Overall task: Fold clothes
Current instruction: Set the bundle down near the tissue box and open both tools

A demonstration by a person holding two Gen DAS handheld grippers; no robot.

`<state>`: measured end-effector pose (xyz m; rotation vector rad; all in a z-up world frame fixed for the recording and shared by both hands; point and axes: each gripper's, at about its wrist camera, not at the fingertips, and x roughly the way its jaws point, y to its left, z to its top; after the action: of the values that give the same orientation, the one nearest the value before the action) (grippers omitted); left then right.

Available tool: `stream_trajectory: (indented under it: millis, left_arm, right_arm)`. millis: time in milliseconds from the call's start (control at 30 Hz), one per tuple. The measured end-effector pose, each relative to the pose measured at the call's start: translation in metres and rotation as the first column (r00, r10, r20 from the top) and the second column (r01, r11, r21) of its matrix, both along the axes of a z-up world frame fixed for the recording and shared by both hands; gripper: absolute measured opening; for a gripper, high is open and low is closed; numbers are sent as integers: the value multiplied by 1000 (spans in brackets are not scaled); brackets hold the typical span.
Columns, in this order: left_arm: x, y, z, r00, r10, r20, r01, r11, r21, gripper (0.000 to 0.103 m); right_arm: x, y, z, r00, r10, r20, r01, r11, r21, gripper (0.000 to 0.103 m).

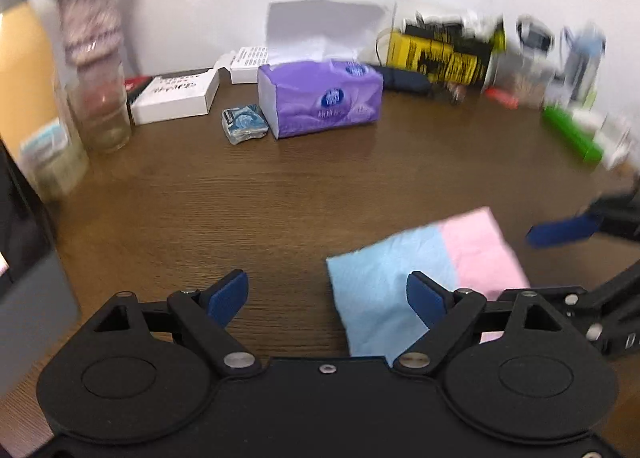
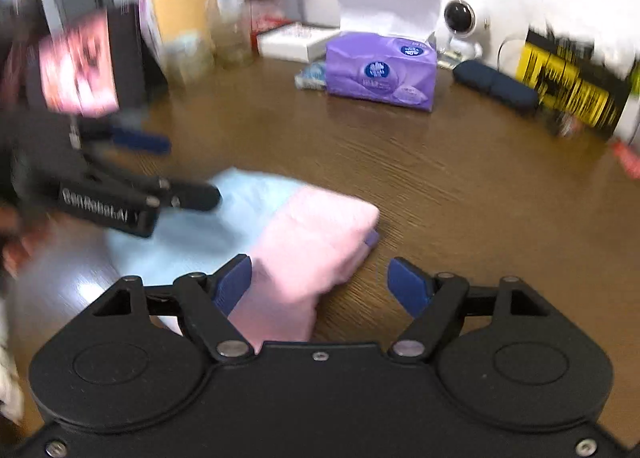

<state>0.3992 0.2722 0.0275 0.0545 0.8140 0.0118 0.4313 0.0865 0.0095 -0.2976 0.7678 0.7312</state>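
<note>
You're looking nearly done: the blue-pink cloth (image 1: pixel 424 282) is lying folded on the table (image 1: pixel 240 210), your left hand-held gripper (image 1: pixel 326 296) and right hand-held gripper (image 2: pixel 320 284) both gaping wide, gripping nothing.

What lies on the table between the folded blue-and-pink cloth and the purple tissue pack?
Nothing: only bare brown wooden table separates the folded blue-and-pink cloth from the purple tissue pack. Both wrist views show that stretch.
</note>
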Motion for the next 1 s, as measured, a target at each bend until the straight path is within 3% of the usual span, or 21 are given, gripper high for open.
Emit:
stream_trajectory:
  millis: [33,167,300,333,400,500,733,1000]
  left_arm:
    - [3,-6,-3,1000,0,-16,1,999,49,85]
    - [7,-11,-9,999,21,-40,-17,995,93,85]
    - [-11,-4,13,999,14,52,-13,1000,-18,86]
    - [-17,-2,20,997,16,82,-12,999,-48,87]
    - [-51,-1,46,983,29,181,-1,988,-156,95]
    - [-88,-9,62,970,28,241,25,976,-215,101]
    - [-186,-69,60,944,-38,329,137,949,-283,103]
    - [-230,-139,30,956,-61,286,141,954,-266,103]
  right_arm:
    - [-2,4,-4,1000,3,21,-2,999,-36,80]
    - [-5,11,-11,998,8,64,-1,994,-107,80]
    - [-10,-12,8,1000,4,29,-5,999,51,82]
    - [-11,-20,13,1000,0,18,-1,995,96,86]
    - [-22,-43,25,1000,3,-12,-1,981,192,92]
    - [-49,-78,37,998,29,-50,-14,960,279,93]
    - [-149,-155,22,998,-46,-30,54,933,356,100]
    - [-226,-209,-10,981,-191,-14,184,921,344,101]
